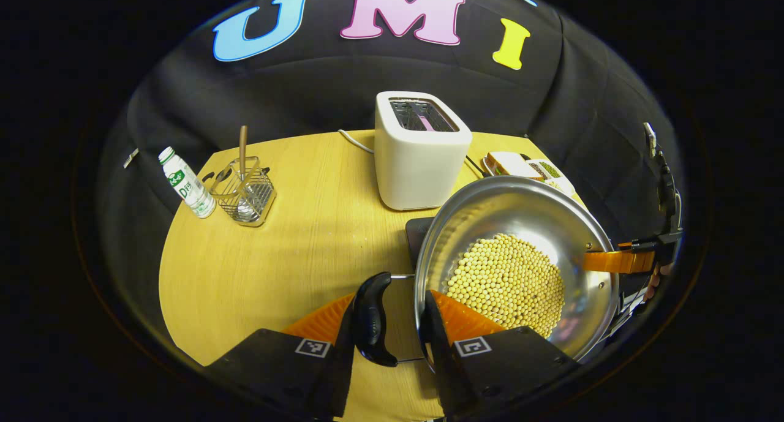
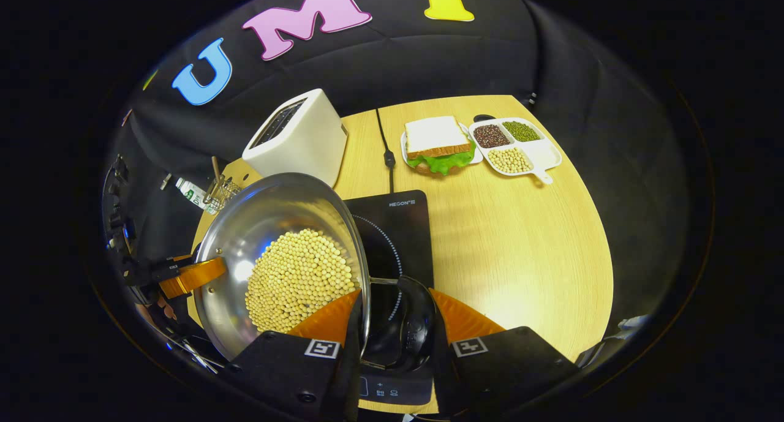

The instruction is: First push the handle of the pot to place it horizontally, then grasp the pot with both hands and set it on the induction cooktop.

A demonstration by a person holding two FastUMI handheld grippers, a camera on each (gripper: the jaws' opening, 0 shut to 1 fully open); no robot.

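Yellow wooden table (image 2: 539, 244) against the black booth cloth, pot (image 1: 520, 214) as reference. It's steel, holds a heap of soybeans (image 1: 507, 282), and sits tilted, apparently raised over the near part of the black induction cooktop (image 2: 398, 226); contact with the glass can't be judged.

Left gripper (image 1: 392, 315): fingers nearly together, one on each side of the pot's black side handle (image 1: 372, 318), which lies level. Grip looks closed on it.

Right gripper (image 2: 395, 315): same setup on the opposite black handle (image 2: 411, 324), fingers pinching it from both sides, rim against the left finger.

Behind the pot: white toaster (image 1: 421, 147), just beside it. Past the cooktop, beyond the pot: sandwich plate (image 2: 438, 141) and three-section bean tray (image 2: 513, 145). Well apart on the toaster's far side: wire utensil holder (image 1: 245, 192) and small bottle (image 1: 187, 183) at the table edge
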